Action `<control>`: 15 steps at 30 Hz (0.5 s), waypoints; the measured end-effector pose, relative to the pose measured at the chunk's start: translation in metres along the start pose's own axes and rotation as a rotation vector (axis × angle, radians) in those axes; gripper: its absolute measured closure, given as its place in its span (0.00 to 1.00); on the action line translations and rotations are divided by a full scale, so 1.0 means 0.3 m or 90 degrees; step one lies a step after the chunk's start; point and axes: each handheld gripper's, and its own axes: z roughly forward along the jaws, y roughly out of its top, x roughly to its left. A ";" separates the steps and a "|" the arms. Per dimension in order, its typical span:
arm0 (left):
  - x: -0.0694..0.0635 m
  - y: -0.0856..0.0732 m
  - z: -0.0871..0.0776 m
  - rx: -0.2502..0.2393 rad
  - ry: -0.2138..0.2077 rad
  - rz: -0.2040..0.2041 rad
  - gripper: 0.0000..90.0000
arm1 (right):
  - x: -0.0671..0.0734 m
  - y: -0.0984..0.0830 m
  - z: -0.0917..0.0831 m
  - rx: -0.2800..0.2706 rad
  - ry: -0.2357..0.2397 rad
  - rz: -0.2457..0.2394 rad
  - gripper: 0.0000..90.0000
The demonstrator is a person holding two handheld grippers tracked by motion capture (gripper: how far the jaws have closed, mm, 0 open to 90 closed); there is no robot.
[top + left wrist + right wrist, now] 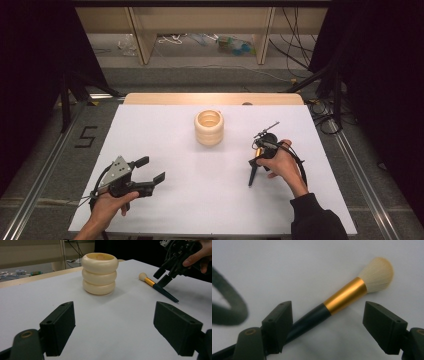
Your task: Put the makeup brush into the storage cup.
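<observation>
My right gripper (327,322) hangs with its jaws spread wide over a makeup brush (347,295), which lies flat on the white table (175,200) between them, pale bristles ahead, gold ferrule, black handle running back past one jaw. From the high view the brush (253,172) sits at the table's right side under my right hand (280,162). A cream ribbed holder (209,127) stands upright near the far middle, well apart from the brush. My left gripper (150,170) rests near the left edge, jaws wide and empty.
</observation>
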 end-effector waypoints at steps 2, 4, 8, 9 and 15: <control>-0.001 -0.002 0.004 -0.005 -0.005 -0.006 0.19 | -0.003 0.002 0.005 0.003 -0.002 -0.005 0.29; -0.001 -0.002 0.004 -0.005 -0.005 -0.005 0.19 | -0.002 0.005 0.004 0.014 -0.003 -0.004 0.29; 0.001 -0.001 0.002 0.001 -0.002 0.001 0.19 | 0.003 0.014 0.006 0.020 -0.007 0.003 0.30; 0.001 -0.001 0.002 0.002 -0.001 0.001 0.19 | 0.000 0.017 0.008 0.023 -0.007 -0.009 0.30; 0.002 -0.002 0.003 0.002 -0.001 -0.002 0.19 | -0.010 0.020 0.017 0.040 0.007 -0.001 0.31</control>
